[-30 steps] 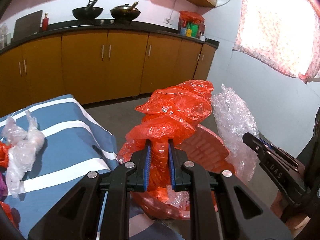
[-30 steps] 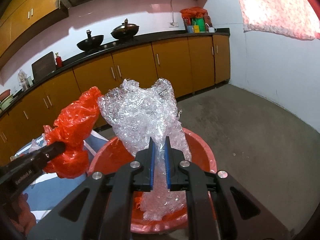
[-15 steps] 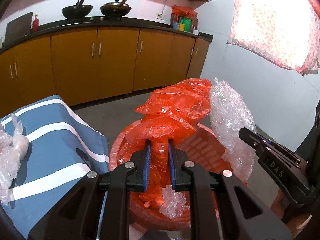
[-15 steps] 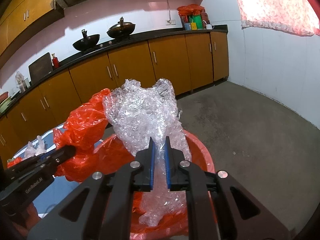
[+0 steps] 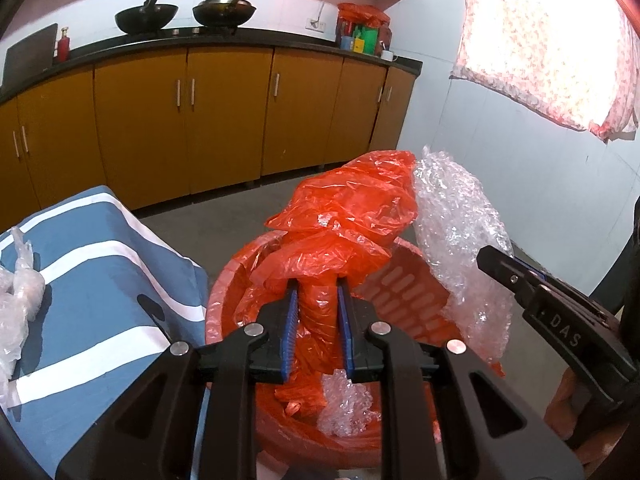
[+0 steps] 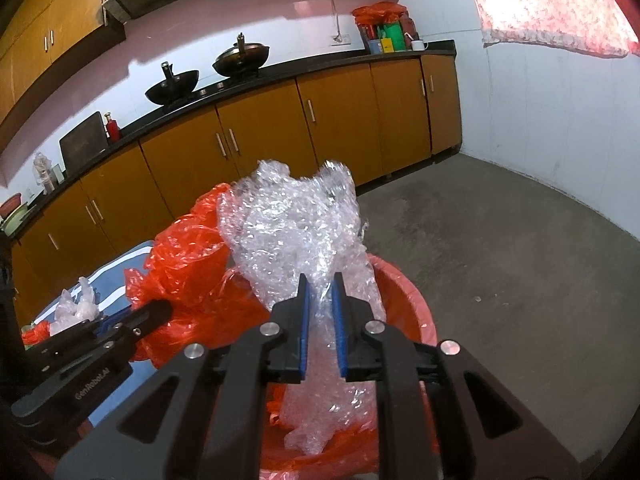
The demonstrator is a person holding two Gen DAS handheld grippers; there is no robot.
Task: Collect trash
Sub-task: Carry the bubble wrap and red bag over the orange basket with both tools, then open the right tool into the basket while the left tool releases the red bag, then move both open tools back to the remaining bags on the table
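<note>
We tilt both down over the red bin point(image 5: 404, 280), left gripper point(image 5: 316, 300) clamping the red bag point(image 5: 352, 216) at its twelve o'clock, right gripper point(image 6: 320, 292) pinching bubble wrap point(image 6: 292, 224).

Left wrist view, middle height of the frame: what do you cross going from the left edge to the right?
Clear plastic wad → blue striped cloth → red plastic bag held in the left gripper → bubble wrap → right gripper.

My left gripper point(image 5: 317, 330) and right gripper point(image 6: 320, 326): black frames, blue jaws, silver screws behind them.
</note>
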